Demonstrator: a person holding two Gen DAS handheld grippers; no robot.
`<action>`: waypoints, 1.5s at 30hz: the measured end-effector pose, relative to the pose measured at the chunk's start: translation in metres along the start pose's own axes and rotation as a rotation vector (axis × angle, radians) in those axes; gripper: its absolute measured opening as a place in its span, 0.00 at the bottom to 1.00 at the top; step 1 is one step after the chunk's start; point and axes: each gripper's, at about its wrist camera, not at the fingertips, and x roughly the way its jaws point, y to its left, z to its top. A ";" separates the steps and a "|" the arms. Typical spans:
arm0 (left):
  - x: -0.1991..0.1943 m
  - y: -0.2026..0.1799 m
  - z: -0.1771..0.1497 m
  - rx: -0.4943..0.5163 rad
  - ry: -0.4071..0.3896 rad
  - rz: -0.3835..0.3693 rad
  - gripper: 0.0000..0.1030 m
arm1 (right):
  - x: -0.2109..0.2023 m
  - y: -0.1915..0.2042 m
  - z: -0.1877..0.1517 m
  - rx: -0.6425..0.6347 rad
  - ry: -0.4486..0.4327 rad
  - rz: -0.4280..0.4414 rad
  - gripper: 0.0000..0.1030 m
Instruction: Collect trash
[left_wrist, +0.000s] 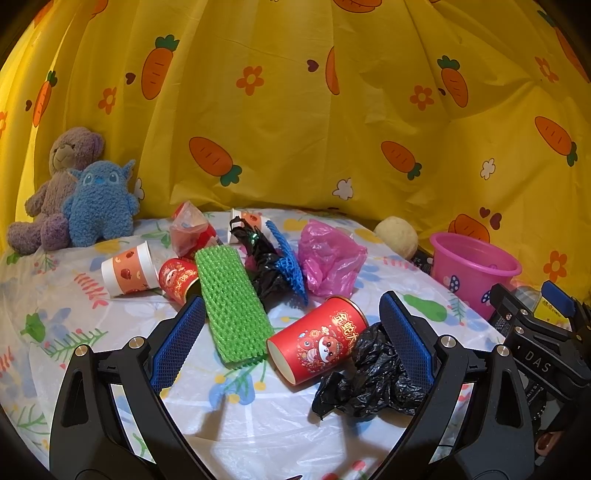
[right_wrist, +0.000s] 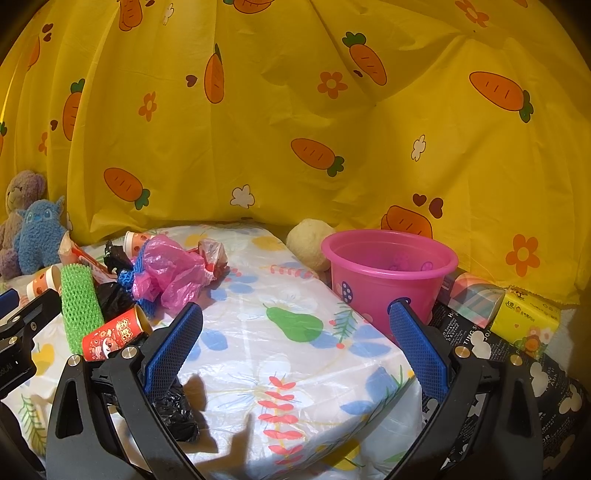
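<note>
Left black plastic tool (left_wrist: 291, 339): blue mesh-textured finger pads (left_wrist: 179, 341), silver round screws. Right black tool (right_wrist: 295, 341): same blue pads (right_wrist: 417, 350), white "DAS" lettering on its body.

Pink bucket (right_wrist: 388, 280), carrot-patterned yellow curtain (right_wrist: 295, 110)

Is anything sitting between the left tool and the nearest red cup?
Nothing visible. The left tool is open, and the red cup lies on its side directly ahead between the fingers. A crumpled black bag touches the cup's right side, by the right finger.
</note>
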 end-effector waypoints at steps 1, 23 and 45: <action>0.000 0.000 0.000 0.000 -0.001 0.000 0.91 | 0.000 0.000 0.000 0.000 -0.001 0.000 0.95; -0.001 -0.003 0.002 -0.002 0.002 -0.001 0.91 | -0.001 0.000 0.000 0.003 -0.005 0.001 0.95; -0.001 -0.002 0.003 -0.006 0.000 -0.003 0.91 | -0.005 0.003 0.003 0.003 -0.010 0.010 0.95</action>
